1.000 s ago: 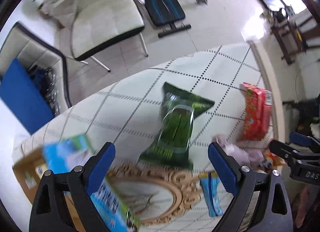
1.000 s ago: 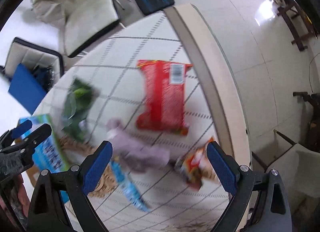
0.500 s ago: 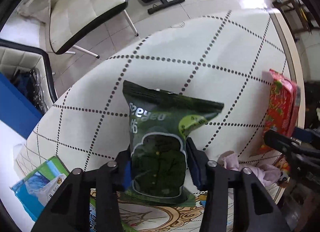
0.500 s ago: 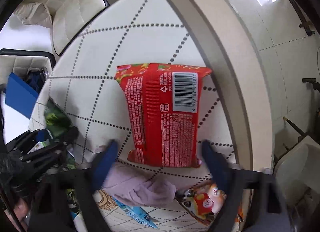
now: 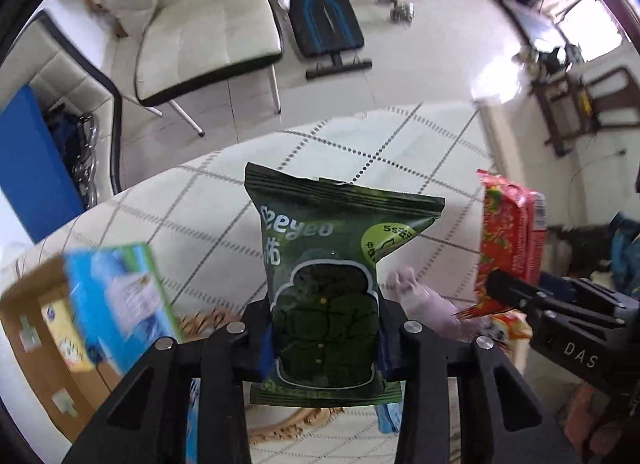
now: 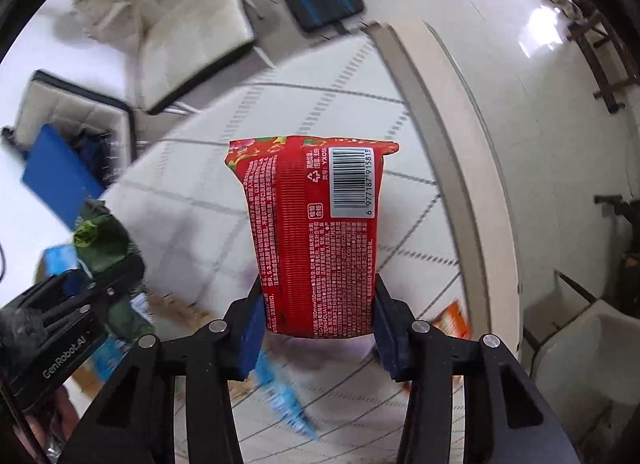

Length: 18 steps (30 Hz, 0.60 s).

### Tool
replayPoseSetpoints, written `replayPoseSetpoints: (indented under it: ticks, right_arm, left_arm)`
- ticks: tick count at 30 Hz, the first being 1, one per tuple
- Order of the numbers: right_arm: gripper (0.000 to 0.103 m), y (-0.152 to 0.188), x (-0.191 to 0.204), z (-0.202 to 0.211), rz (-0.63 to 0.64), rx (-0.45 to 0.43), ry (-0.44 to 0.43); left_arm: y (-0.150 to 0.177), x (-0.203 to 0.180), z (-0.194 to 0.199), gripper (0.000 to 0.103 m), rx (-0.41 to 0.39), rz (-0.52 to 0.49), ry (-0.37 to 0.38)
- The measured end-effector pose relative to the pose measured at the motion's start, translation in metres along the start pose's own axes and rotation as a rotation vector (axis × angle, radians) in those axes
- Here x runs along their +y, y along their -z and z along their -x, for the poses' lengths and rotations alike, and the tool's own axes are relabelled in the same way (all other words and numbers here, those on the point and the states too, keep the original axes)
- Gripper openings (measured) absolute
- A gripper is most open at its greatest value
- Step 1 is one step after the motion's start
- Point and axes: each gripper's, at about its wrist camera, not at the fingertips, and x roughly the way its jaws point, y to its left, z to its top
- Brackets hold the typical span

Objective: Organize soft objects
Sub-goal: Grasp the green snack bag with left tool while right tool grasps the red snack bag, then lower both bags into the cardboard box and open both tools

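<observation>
My left gripper (image 5: 325, 344) is shut on a dark green snack bag (image 5: 326, 264) and holds it up above the white checked table (image 5: 192, 204). My right gripper (image 6: 318, 328) is shut on a red snack pack (image 6: 316, 232) with a barcode, also lifted off the table. The red pack shows at the right of the left wrist view (image 5: 508, 236), the green bag at the left of the right wrist view (image 6: 100, 240). A pale purple soft cloth (image 5: 424, 300) lies on the table between them.
A cardboard box (image 5: 36, 340) with a blue-green carton (image 5: 116, 300) stands at the left. A gold-framed mirror (image 5: 288, 424) and a blue packet (image 6: 284, 396) lie near me. An orange snack bag (image 6: 452, 316) lies by the table's beige edge (image 6: 460, 168). White chairs (image 5: 200, 32) stand beyond.
Both grippers went from open to shut: the left closed on the green bag, the right on the red pack. Both packs have been lifted off the table.
</observation>
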Motion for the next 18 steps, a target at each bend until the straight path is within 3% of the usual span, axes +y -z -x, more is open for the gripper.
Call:
replayPoseSetpoints:
  ticks: [4,10,15,18]
  right_arm:
    - [0.050,0.031,0.046,0.042,0.087,-0.047,-0.070]
    - [0.050,0.094,0.132,0.074,0.219,-0.061,-0.163]
    - [0.050,0.149,0.217,0.052,0.315,-0.022,-0.188]
    - [0.050,0.177,0.263,0.026,0.350,0.013,-0.171]
  left_arm:
    - [0.036,0.034,0.055,0.034,-0.084,0.067,0.043]
    - [0.108,0.122,0.116,0.034,-0.161,0.178,0.045]
    - [0.161,0.214,0.128,0.034,-0.147,0.270,-0.021]
    - [0.173,0.257,0.121,0.034,-0.122,0.320,-0.075]
